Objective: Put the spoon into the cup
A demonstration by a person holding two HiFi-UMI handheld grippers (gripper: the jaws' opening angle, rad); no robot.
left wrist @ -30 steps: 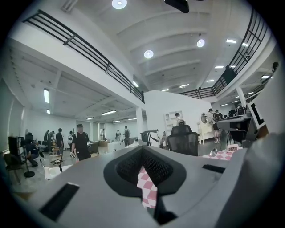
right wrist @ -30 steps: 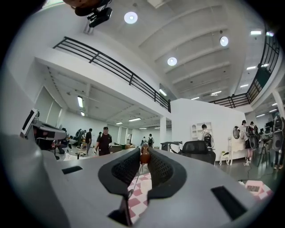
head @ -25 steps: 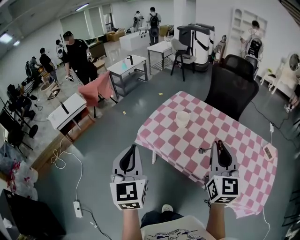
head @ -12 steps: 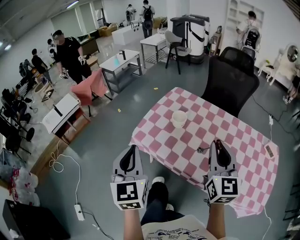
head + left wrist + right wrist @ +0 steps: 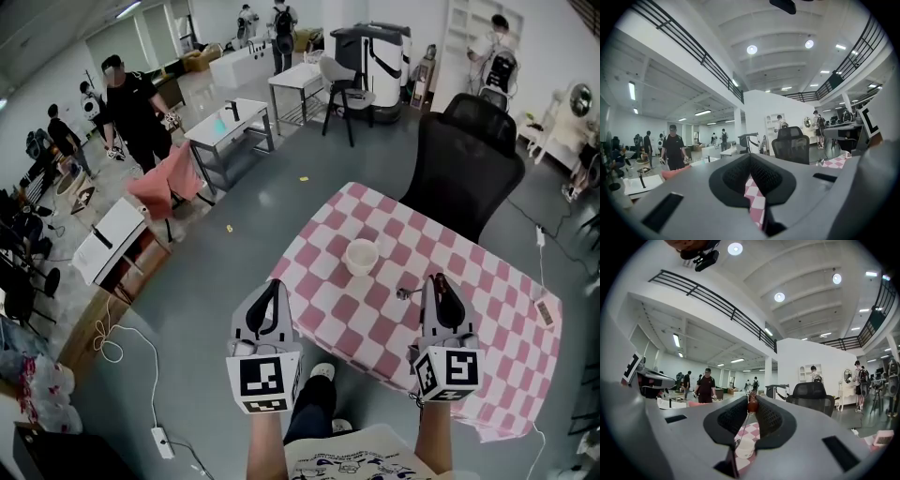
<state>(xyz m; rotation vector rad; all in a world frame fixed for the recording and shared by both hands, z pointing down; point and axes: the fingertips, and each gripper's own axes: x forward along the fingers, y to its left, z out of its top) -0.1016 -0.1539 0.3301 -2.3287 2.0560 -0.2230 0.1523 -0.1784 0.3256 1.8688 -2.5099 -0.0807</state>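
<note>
Head view: one cup [image 5: 362,256], one spoon [image 5: 406,293] (seemingly).

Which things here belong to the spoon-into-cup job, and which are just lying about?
Job in hand: spoon, gripped in the right hand-held gripper; white cup, standing apart on the checked table.
Just there: small flat item near the table's right edge; black office chair behind the table; left hand-held gripper, shut, empty.

Tablecloth [image 5: 328,309] — pink-and-white checks; cup [image 5: 361,255] white (office chair [image 5: 466,178] black, floor [image 5: 244,281] grey)
</note>
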